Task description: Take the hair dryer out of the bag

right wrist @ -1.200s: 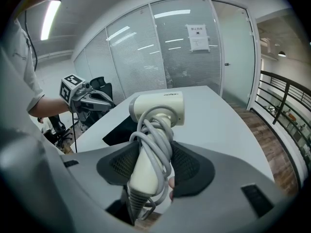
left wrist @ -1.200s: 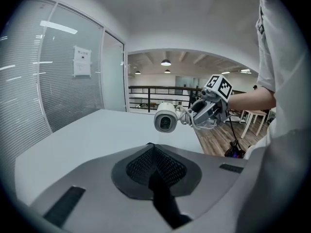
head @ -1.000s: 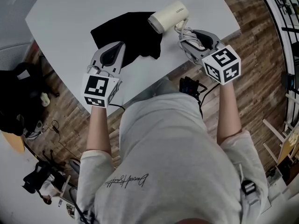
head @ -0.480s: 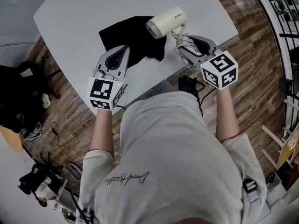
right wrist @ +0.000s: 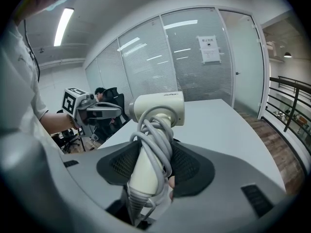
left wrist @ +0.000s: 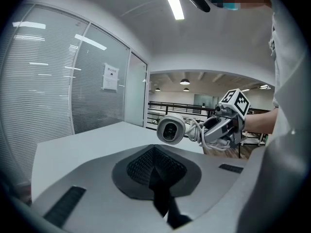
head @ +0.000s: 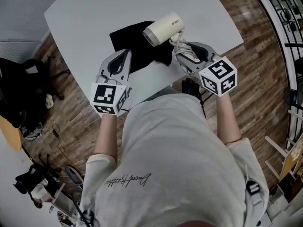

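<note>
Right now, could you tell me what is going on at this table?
A person stands at a white table with a hand-held gripper in each hand. The right claw is closed on the handle of a cream hair dryer, with the cord wound round that handle, and holds it up above the table. The left claw is pinched on a fold of the black bag, which lies on the table. The dryer is already out of the bag.

A white, round-cornered desk [head: 94, 13] stands on a brown wood-plank floor [head: 255, 65]. A black heap of gear [head: 16, 98] lies off its left edge, and a small black cabled device [head: 191, 86] off its near edge. Beyond it, a blind-covered glass wall [right wrist: 160, 57] bears a white paper notice [right wrist: 209, 49].
</note>
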`<state>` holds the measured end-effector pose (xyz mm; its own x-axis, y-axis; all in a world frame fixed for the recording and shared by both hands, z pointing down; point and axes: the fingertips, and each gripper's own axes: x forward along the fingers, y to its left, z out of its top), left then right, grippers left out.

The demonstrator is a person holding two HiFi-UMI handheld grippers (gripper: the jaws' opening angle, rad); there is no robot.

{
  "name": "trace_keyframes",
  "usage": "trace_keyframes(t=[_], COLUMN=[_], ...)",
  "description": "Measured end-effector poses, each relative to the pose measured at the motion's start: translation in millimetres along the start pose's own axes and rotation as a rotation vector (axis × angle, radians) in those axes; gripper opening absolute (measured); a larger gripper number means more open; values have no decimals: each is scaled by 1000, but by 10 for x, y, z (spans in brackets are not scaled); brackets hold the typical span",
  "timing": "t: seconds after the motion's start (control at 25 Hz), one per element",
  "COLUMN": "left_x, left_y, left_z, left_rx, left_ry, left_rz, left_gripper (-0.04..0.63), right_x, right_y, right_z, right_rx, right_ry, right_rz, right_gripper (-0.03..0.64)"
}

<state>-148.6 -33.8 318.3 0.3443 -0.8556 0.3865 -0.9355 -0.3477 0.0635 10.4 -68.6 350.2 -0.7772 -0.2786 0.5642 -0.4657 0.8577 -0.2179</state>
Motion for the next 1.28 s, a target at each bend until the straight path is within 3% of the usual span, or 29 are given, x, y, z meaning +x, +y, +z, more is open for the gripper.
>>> trace_keyframes(t=[1.28], left_x=[-82], left_y=[-141], left_z=[76], left_rx=[19], left_ry=[-9], left_rz=[0], left_gripper=[12], right_x=[-61], right_y=[88], right_z=[73], right_rx=[-10], right_ry=[-33], right_rz=[34], right_gripper=[224])
